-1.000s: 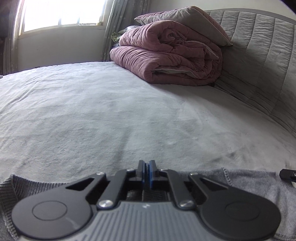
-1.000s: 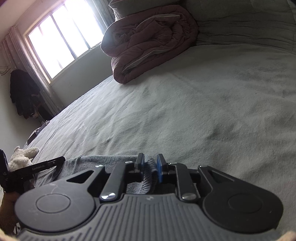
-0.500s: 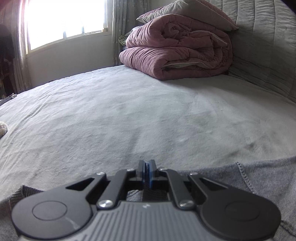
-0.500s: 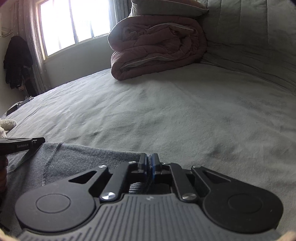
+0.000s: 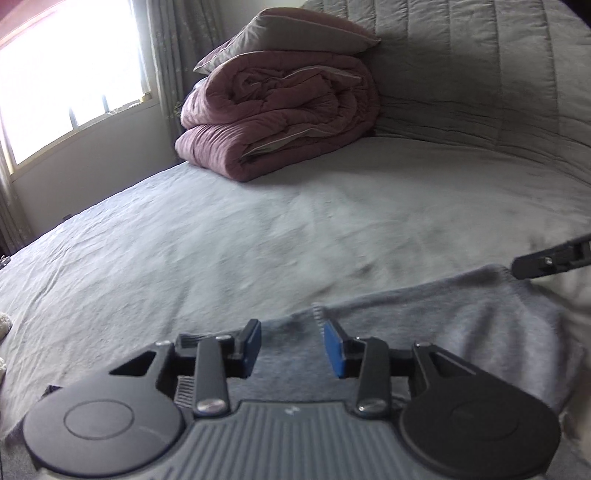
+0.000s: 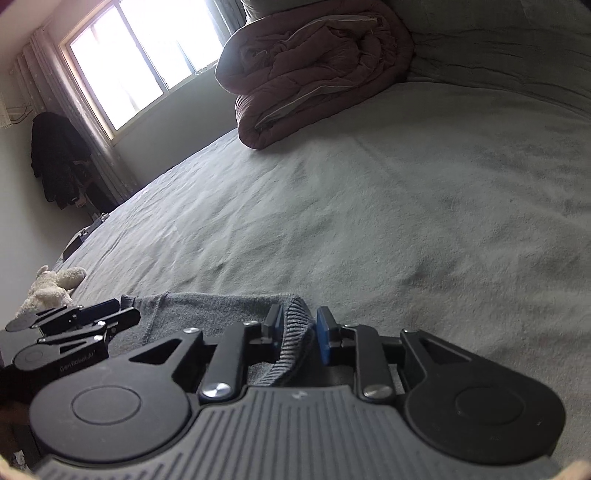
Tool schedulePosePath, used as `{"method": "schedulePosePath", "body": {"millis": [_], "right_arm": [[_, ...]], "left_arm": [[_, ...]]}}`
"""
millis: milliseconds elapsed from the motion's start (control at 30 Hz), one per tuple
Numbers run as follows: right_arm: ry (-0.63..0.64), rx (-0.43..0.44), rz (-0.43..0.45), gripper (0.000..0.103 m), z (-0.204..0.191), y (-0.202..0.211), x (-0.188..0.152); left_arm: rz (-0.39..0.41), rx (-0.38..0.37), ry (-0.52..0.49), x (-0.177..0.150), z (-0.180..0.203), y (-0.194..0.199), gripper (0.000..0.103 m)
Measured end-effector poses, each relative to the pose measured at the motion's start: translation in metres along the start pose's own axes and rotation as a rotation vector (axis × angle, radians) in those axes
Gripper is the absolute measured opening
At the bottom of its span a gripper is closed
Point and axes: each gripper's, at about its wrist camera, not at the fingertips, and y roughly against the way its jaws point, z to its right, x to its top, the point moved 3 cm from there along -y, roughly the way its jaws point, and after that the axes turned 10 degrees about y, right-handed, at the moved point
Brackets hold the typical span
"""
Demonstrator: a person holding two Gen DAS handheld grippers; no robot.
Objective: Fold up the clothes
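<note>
A grey knitted garment lies on the bed sheet near its front edge. My left gripper hovers just over the cloth. Its jaws are opening and nothing is between the blue pads. In the right wrist view the garment's ribbed hem stands up between the pads of my right gripper. Those jaws are opening too, and the pads are easing off the hem. A right finger touches the garment's far right corner. The left gripper sits at the garment's left end.
A folded pink duvet with a pillow on top lies at the head of the bed against the quilted grey headboard. A white plush toy sits at the bed's left edge. Dark clothes hang beside the window.
Both grippers were shut on the garment's edge and have opened. The left one has let go and swung right across the cloth, rolling as it went. The right one stayed in place.
</note>
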Motion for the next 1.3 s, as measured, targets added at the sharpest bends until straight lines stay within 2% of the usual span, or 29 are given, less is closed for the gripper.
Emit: {"method": "schedulePosePath", "body": {"millis": [100, 200, 267, 433, 533, 633, 800, 867, 900, 933, 1000, 1100, 1133, 1233, 1300], "right_arm": [[-0.022, 0.024, 0.01, 0.034, 0.009, 0.012, 0.003], [-0.058, 0.051, 0.001, 0.034, 0.016, 0.014, 0.002], [-0.086, 0.066, -0.012, 0.035, 0.021, 0.01, 0.0], [-0.121, 0.075, -0.02, 0.034, 0.025, 0.01, -0.002], [-0.136, 0.107, -0.013, 0.034, 0.025, 0.009, -0.002], [-0.164, 0.135, -0.014, 0.034, 0.025, 0.001, -0.004], [-0.187, 0.166, 0.01, 0.034, 0.021, -0.014, -0.006], [-0.168, 0.143, 0.025, 0.03, 0.017, -0.017, -0.006], [-0.159, 0.131, 0.033, 0.022, 0.016, -0.018, -0.006], [-0.15, 0.119, 0.041, 0.015, 0.014, -0.02, -0.006], [-0.152, 0.102, 0.077, 0.011, 0.016, -0.015, -0.004], [-0.165, 0.088, 0.146, 0.008, 0.021, -0.003, 0.001], [-0.154, 0.059, 0.164, 0.002, 0.023, 0.0, 0.002], [-0.124, -0.059, 0.128, 0.001, 0.027, -0.004, 0.0], [-0.142, -0.048, 0.103, 0.003, 0.029, -0.008, -0.001]], "left_arm": [[0.036, -0.072, -0.032, -0.006, 0.025, 0.022, 0.033], [0.065, -0.158, -0.034, -0.013, 0.04, 0.038, 0.029], [0.063, -0.245, -0.033, -0.018, 0.05, 0.044, 0.029], [0.061, -0.442, -0.106, -0.034, 0.079, 0.056, 0.029], [0.017, -0.553, -0.145, -0.041, 0.092, 0.057, 0.03], [-0.029, -0.558, -0.193, -0.049, 0.102, 0.053, 0.03], [-0.054, -0.493, -0.201, -0.055, 0.109, 0.042, 0.027], [-0.057, -0.454, -0.183, -0.053, 0.109, 0.037, 0.011], [-0.058, -0.435, -0.174, -0.052, 0.109, 0.035, 0.004], [-0.053, -0.438, -0.163, -0.051, 0.109, 0.036, 0.003], [-0.036, -0.468, -0.141, -0.049, 0.107, 0.04, 0.003], [-0.036, -0.561, -0.077, -0.045, 0.101, 0.045, 0.003], [-0.048, -0.566, -0.065, -0.044, 0.1, 0.042, 0.003], [-0.118, -0.575, -0.026, -0.047, 0.098, 0.027, 0.004], [-0.128, -0.585, -0.005, -0.047, 0.097, 0.026, 0.005]]}}
